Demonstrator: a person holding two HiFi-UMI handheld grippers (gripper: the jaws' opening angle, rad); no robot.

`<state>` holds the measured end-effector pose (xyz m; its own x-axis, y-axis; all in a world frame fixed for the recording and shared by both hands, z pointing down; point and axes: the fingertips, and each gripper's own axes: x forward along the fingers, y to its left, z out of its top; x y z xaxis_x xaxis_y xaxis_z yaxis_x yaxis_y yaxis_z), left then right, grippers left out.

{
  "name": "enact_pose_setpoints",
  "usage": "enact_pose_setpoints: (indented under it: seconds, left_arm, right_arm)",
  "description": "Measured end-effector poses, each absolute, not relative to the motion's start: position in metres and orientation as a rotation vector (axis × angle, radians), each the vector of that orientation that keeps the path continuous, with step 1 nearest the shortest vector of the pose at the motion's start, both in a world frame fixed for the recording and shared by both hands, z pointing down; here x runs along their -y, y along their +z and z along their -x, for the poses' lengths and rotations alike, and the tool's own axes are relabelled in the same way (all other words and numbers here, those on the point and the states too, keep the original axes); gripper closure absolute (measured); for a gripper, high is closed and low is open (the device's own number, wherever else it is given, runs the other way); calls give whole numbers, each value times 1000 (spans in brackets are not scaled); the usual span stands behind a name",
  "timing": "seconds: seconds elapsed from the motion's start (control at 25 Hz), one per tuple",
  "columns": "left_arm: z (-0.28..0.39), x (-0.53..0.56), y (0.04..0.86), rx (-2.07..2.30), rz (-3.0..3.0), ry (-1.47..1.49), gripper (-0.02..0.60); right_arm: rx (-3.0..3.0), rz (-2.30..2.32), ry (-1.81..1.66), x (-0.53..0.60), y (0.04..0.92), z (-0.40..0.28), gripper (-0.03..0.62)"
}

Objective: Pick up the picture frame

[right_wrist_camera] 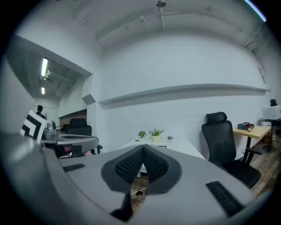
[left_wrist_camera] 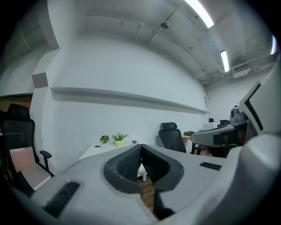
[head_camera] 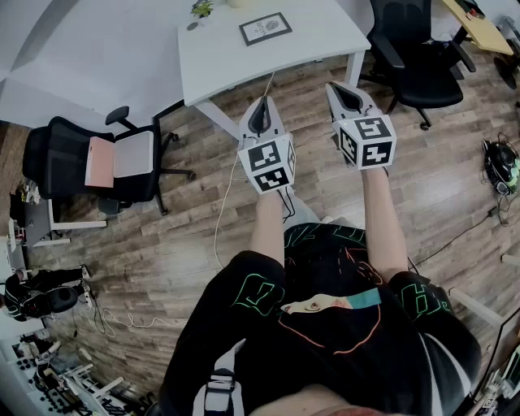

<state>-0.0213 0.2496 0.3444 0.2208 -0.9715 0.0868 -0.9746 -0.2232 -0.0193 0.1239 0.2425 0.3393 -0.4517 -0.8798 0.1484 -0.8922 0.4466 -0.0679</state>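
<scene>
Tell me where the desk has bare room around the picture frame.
The white desk is bare along its near edge and right of the picture frame. Crowded at the far edge left of the frame: potted plant, small dark disc.

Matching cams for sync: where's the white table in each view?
Head view: table at top centre, cut off by the top edge.
Left gripper view: table low, left of centre.
Right gripper view: table just below the middle, right of centre.
Shared landmark: black chair by the table's right side.
</scene>
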Motion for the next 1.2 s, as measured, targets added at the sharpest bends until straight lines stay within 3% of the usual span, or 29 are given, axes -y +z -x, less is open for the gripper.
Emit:
enact_pose_setpoints:
  seconds: [0.52,1.2]
  left_arm:
    - [47,-211,373,1698,-2336,-47,575]
    - [153,-48,404,1662,-2254,104,574]
  right_arm:
    - [2586,-1643,367,-185,365,-106,589]
    - [2465,-1673,524,-42,397,-11,589]
